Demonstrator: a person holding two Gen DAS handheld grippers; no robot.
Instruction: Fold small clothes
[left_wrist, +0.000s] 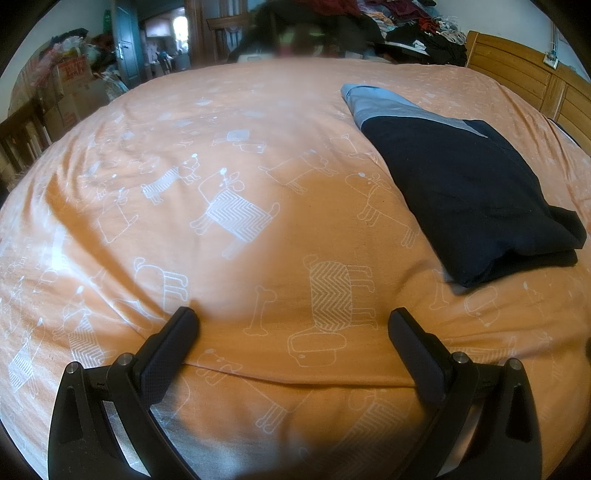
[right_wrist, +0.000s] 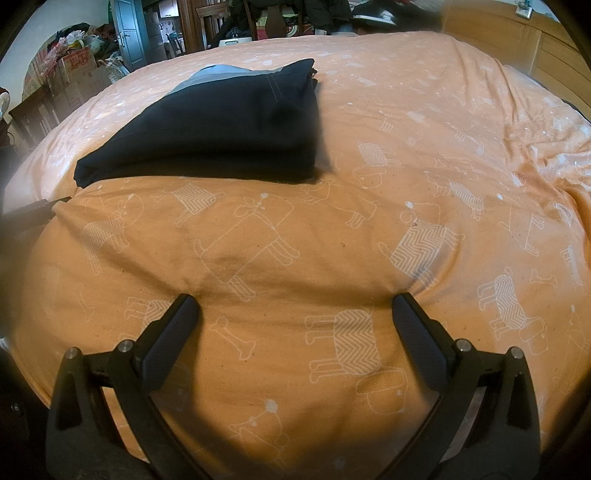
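- I am holding the left gripper (left_wrist: 291, 317) with its jaws spread wide and nothing between them, fingertips resting on or just above the orange bedsheet (left_wrist: 221, 110).
- I am holding the right gripper (right_wrist: 295, 304) the same way: jaws wide apart, empty, tips pressing lightly into the sheet, which is puckering around them.
- The dark navy garment (left_wrist: 465, 192) is lying folded into a compact rectangle, ahead and to the right of the left jaws, and ahead and to the left of the right jaws (right_wrist: 221, 125). A pale blue panel is showing at its far end.
- I am judging it to be soft, light and limp, several layers thick, likely to sag or unfold if lifted by one corner.
- I am thinking the best hold is the thick folded edge nearest the jaws, pinching all layers together.
- Open sheet is lying all around the garment, giving plenty of room to slide or set it down.
- The wooden headboard (left_wrist: 517, 70) is standing far off beyond the right jaw, with heaped clothes (left_wrist: 406, 22) beyond the bed's far edge.
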